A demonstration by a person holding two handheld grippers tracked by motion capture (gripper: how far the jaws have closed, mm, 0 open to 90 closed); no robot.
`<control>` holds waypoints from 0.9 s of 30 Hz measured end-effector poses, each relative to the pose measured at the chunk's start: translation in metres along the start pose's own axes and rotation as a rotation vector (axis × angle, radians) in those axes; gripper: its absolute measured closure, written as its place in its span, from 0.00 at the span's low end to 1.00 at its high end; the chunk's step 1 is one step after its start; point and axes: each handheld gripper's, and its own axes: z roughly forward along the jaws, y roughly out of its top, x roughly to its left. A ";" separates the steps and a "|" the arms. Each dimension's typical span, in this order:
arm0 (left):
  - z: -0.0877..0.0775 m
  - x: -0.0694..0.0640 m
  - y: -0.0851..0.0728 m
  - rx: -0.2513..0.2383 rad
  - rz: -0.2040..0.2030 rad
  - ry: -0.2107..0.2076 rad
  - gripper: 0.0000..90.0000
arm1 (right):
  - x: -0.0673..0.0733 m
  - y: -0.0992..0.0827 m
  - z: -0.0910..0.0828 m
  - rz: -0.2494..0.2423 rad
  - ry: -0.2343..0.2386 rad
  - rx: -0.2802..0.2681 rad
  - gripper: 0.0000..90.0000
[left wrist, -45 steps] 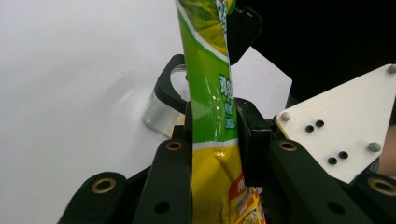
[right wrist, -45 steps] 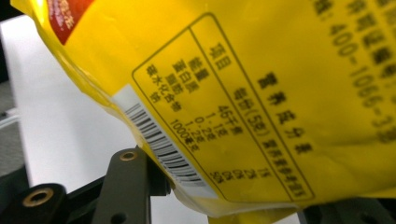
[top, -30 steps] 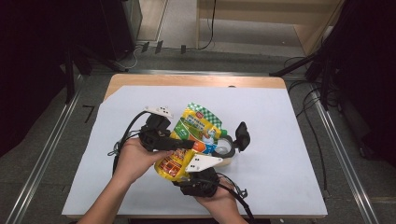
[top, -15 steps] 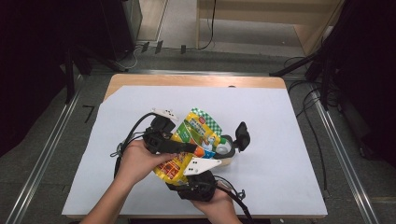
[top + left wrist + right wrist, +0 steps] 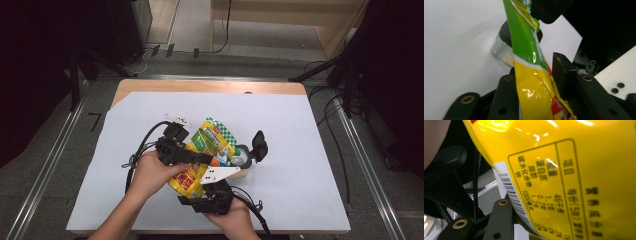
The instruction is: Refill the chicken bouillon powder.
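The left gripper (image 5: 187, 156), held just left of the middle of the high view, has the yellow-and-green packet (image 5: 202, 160) between its jaws. Those jaws have just been opening, and in the left gripper view the packet (image 5: 531, 82) stands edge-on between them, with a sliver of gap at the right-hand jaw, so the grip looks loose rather than tight. The right gripper (image 5: 235, 167), coming up from the bottom centre, has the lower yellow end of the same packet (image 5: 564, 177) lying across its jaws. Whether they press on it I cannot tell from here; they closed a little a moment ago.

The packet sits in the centre of the frame, lifted above the white sheet (image 5: 310, 150) that covers the table. Just right of it is a small clear jar with a dark lid (image 5: 239, 159), close by the far jaw of the right gripper. Black cables (image 5: 140, 150) loop from the left gripper across the sheet.
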 end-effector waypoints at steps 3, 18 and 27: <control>0.002 -0.002 0.001 -0.001 0.003 0.013 0.67 | -0.001 0.001 -0.001 0.002 0.001 -0.003 0.73; 0.004 -0.004 0.000 -0.015 -0.078 0.045 0.76 | 0.003 0.003 0.003 -0.011 -0.091 0.033 0.69; 0.007 -0.005 0.001 0.011 -0.069 0.041 0.75 | 0.003 0.001 0.004 -0.001 -0.061 0.029 0.72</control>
